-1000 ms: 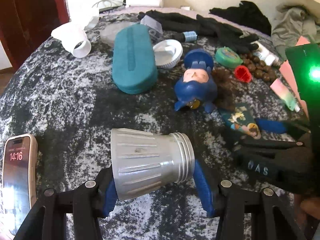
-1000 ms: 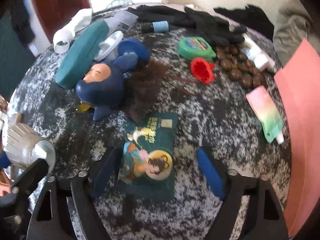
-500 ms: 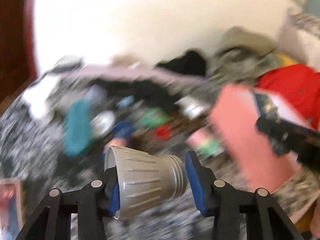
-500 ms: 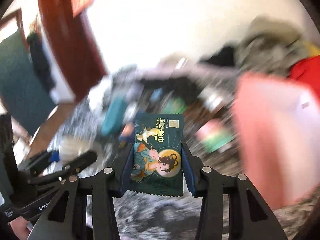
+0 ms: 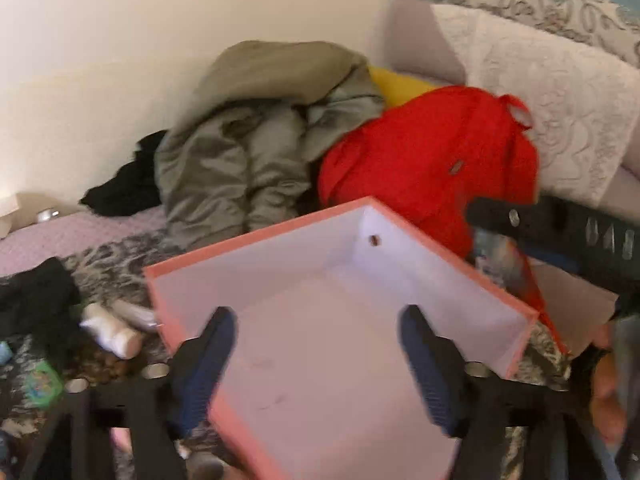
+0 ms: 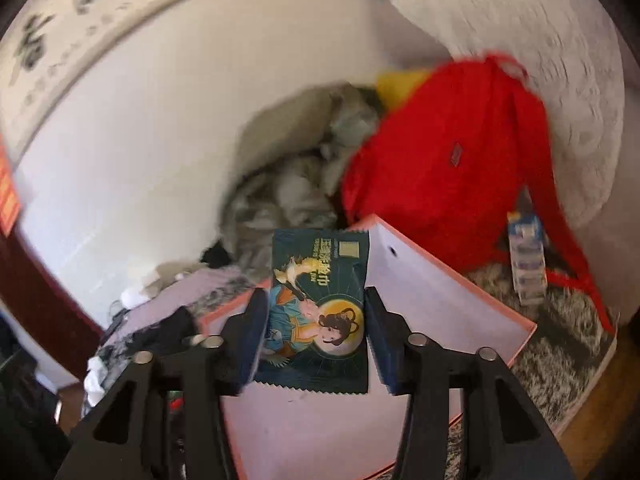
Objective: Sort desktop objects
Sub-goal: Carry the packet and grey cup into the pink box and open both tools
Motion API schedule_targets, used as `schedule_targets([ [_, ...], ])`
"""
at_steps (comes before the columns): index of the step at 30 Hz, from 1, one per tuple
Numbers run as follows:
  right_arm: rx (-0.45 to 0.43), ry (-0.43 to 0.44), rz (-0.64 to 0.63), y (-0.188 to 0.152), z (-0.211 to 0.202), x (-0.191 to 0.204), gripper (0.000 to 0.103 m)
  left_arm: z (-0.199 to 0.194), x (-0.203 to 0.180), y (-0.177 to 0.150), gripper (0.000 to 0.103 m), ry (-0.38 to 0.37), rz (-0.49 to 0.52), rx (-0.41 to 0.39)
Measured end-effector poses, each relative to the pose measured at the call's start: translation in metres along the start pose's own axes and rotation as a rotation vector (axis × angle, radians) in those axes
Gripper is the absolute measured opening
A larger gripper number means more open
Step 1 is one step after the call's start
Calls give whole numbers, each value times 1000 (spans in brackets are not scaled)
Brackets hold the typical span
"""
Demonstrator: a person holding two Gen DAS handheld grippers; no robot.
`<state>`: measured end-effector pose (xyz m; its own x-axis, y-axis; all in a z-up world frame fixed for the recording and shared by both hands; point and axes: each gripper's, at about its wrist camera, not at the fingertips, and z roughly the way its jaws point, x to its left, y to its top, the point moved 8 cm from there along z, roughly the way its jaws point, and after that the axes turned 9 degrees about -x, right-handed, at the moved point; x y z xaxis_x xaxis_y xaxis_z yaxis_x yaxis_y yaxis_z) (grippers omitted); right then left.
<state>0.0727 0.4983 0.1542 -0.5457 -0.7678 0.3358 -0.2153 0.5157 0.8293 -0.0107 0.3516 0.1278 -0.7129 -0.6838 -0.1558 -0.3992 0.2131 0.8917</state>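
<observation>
My left gripper (image 5: 320, 364) hangs over the pink box (image 5: 256, 236) with its white inside. Its jaws are opening, stand wide, and have nothing between them. The silver cup is in neither view. In the right wrist view the dark green illustrated packet (image 6: 320, 312) stands upright between the blue pads of my right gripper (image 6: 316, 332), above the same box (image 6: 424, 292). Those jaws are opening, though both pads still touch the packet's edges. In the left wrist view the packet (image 5: 496, 256) also shows beyond the box's right rim.
A red bag (image 5: 432, 160) and a grey-green jacket (image 5: 240, 152) are piled behind the box against the wall. White bottles (image 5: 116, 332) and a green round item (image 5: 42, 384) lie left of it. A blue-white carton (image 6: 528, 256) stands at the right. A person's hand (image 5: 604, 392) shows at the right edge.
Both grippers rose from the cluttered table and swung right to the pink box. The silver cup has left the left jaws, which spread wide. The packet stays between the right pads.
</observation>
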Motion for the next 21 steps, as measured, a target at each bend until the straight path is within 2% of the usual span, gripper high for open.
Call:
schedule_targets([
  [1, 9, -20, -27, -5, 4, -1, 98, -6, 12, 0, 96, 28, 2, -4],
  [3, 26, -54, -73, -15, 10, -2, 100, -23, 42, -7, 99, 102, -33, -18],
  [6, 47, -15, -41, -24, 12, 5, 99, -41, 87, -44, 100, 135, -101, 43],
  [9, 56, 54, 9, -24, 16, 19, 99, -38, 99, -110, 100, 131, -71, 149],
  [11, 59, 75, 0, -27, 16, 28, 99, -24, 91, -151, 99, 113, -23, 227],
  [13, 69, 97, -5, -32, 17, 32, 99, -7, 77, -168, 99, 95, 37, 263],
  [15, 76, 104, 0, -36, 17, 36, 99, 2, 65, -174, 99, 52, 62, 252],
  [18, 74, 96, 6, -38, 19, 34, 99, 28, 60, -182, 98, 9, 41, 269],
  [20, 70, 83, 6, -38, 20, 31, 99, 41, 62, -184, 91, -10, -8, 287],
  [21, 70, 76, 5, -38, 21, 29, 99, 42, 64, -184, 54, -57, -54, 282],
])
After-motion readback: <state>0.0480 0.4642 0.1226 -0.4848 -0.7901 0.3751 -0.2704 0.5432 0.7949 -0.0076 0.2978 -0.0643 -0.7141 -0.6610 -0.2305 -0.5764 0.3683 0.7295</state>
